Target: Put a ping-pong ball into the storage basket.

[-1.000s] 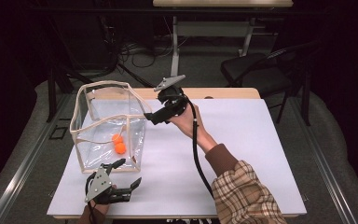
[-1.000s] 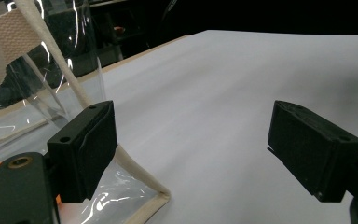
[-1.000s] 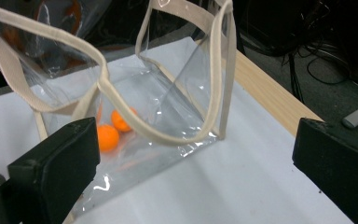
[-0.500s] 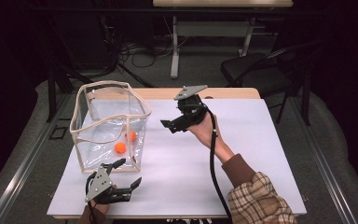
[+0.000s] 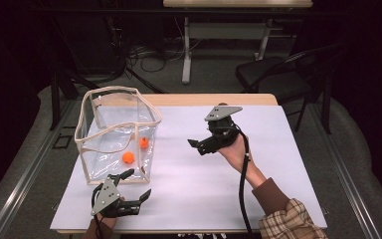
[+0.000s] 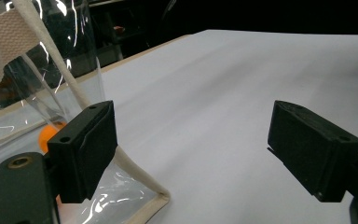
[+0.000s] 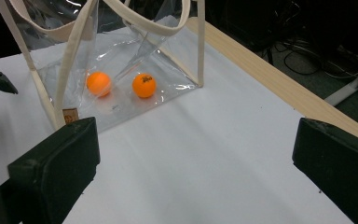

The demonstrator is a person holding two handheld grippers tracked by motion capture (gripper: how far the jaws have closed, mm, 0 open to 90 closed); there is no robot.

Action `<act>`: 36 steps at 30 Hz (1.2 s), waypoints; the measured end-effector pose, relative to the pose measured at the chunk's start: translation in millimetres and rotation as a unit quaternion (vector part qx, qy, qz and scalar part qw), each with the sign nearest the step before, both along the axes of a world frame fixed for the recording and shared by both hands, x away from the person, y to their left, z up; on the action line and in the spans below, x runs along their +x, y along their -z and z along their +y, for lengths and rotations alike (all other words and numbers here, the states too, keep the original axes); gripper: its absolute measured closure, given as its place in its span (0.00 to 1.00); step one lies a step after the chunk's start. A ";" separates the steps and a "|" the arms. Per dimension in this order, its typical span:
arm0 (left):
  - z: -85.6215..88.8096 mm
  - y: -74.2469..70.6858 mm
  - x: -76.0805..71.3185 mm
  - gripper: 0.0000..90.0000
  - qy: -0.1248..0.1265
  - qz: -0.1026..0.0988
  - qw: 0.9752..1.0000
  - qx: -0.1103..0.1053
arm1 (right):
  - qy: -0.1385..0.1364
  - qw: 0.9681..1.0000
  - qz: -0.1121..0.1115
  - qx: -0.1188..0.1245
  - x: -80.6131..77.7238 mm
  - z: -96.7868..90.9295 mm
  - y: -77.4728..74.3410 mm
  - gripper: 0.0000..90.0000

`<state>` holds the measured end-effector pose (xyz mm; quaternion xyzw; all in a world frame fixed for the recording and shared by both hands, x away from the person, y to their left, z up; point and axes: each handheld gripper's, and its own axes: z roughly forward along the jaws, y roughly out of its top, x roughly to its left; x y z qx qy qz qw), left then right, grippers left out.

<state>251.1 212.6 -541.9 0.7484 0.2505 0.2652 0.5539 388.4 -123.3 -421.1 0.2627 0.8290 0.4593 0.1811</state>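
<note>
Our right gripper (image 5: 195,146) hangs wide open and empty above the white table (image 5: 278,149), well apart from the clear bag (image 5: 117,134). Our left gripper (image 5: 138,185), jaws wide too, sits just beside its corner. Two orange balls (image 7: 144,85) lie inside (apart). A chair (image 5: 273,74) stands behind.

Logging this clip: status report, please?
Left gripper open, low beside clear bag. Right gripper open, empty, raised mid-table. Two orange balls inside bag. Nothing obstructing.
</note>
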 end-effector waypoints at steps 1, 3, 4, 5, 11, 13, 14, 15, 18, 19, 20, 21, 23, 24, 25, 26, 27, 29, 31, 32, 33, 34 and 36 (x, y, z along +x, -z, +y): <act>0.0 0.0 0.1 0.17 0.000 0.000 1.000 0.000 | 0.002 1.000 0.000 0.002 -1.8 -2.5 1.3 0.00; -0.4 0.2 0.1 0.17 -0.001 0.000 1.000 0.000 | 0.004 1.000 -0.001 0.002 -5.2 -6.7 3.9 0.00; -0.5 0.2 0.2 0.17 -0.001 0.000 1.000 0.001 | 0.005 1.000 -0.004 0.001 -6.8 -8.5 5.4 0.00; -0.5 0.1 0.0 0.17 0.000 -0.001 1.000 0.001 | 0.006 1.000 -0.003 0.003 -8.3 -10.2 6.8 0.00; -0.4 -0.1 -0.3 0.17 -0.001 -0.001 1.000 0.002 | 0.013 1.000 -0.007 0.005 -16.6 -20.5 15.6 0.00; -0.4 -0.2 -0.3 0.17 0.000 -0.001 1.000 0.002 | 0.016 1.000 -0.008 0.005 -19.2 -23.8 18.5 0.00; -0.5 -0.1 -0.3 0.17 0.000 0.000 1.000 0.002 | 0.017 1.000 -0.007 0.004 -20.0 -25.5 20.0 0.00; -0.5 -0.2 -0.3 0.17 -0.001 -0.001 1.000 0.002 | 0.018 1.000 -0.007 0.004 -20.8 -27.3 21.6 0.00; -0.4 -0.2 -0.2 0.17 -0.001 -0.001 1.000 0.002 | 0.024 1.000 -0.007 0.005 -24.0 -32.4 25.7 0.00; -0.4 -0.2 -0.1 0.17 0.000 -0.001 1.000 0.002 | 0.025 1.000 -0.007 0.005 -24.8 -34.2 27.2 0.00; -0.5 -0.2 -0.2 0.17 -0.001 -0.001 1.000 0.002 | 0.027 1.000 -0.007 0.004 -25.5 -35.9 28.8 0.00; -0.5 -0.3 -0.3 0.17 -0.001 -0.001 1.000 0.002 | 0.028 1.000 -0.006 0.004 -26.2 -37.5 30.7 0.00; -0.6 -0.3 -0.4 0.17 -0.001 -0.001 1.000 0.002 | 0.031 0.999 -0.006 0.006 -28.8 -40.5 34.3 0.00; -0.5 -0.3 -0.5 0.17 -0.001 -0.001 1.000 0.002 | 0.032 0.999 -0.005 0.005 -30.1 -42.1 35.9 0.00; -0.4 -0.4 -0.5 0.17 0.000 -0.001 1.000 0.001 | 0.032 0.999 -0.008 0.005 -31.6 -43.8 37.2 0.00; -0.4 -0.3 -0.5 0.17 -0.001 -0.001 1.000 0.002 | 0.035 0.999 -0.008 0.004 -33.0 -45.4 38.4 0.00; -0.4 -0.3 -0.4 0.17 -0.001 -0.001 1.000 0.001 | 0.037 0.999 -0.008 0.004 -34.2 -47.2 39.7 0.00; -0.4 -0.2 -0.2 0.17 -0.001 -0.002 1.000 0.003 | 0.039 0.999 -0.009 0.006 -36.9 -51.4 41.6 0.00; -0.5 -0.4 -0.4 0.17 -0.001 -0.002 1.000 0.002 | 0.042 0.999 -0.011 0.007 -39.5 -55.1 42.8 0.00; -0.5 -0.4 -0.4 0.17 -0.001 -0.002 1.000 0.002 | 0.044 0.999 -0.014 0.009 -41.0 -57.0 43.1 0.00; -0.5 -0.4 -0.4 0.17 -0.001 -0.002 1.000 0.003 | 0.046 0.999 -0.014 0.009 -42.7 -58.9 43.4 0.00; -0.5 -0.4 -0.4 0.17 -0.001 -0.001 1.000 0.002 | 0.048 0.999 -0.015 0.010 -44.3 -60.9 43.8 0.00; -0.5 -0.4 -0.3 0.17 -0.001 -0.001 1.000 0.003 | 0.054 0.998 -0.017 0.011 -47.1 -64.6 45.3 0.00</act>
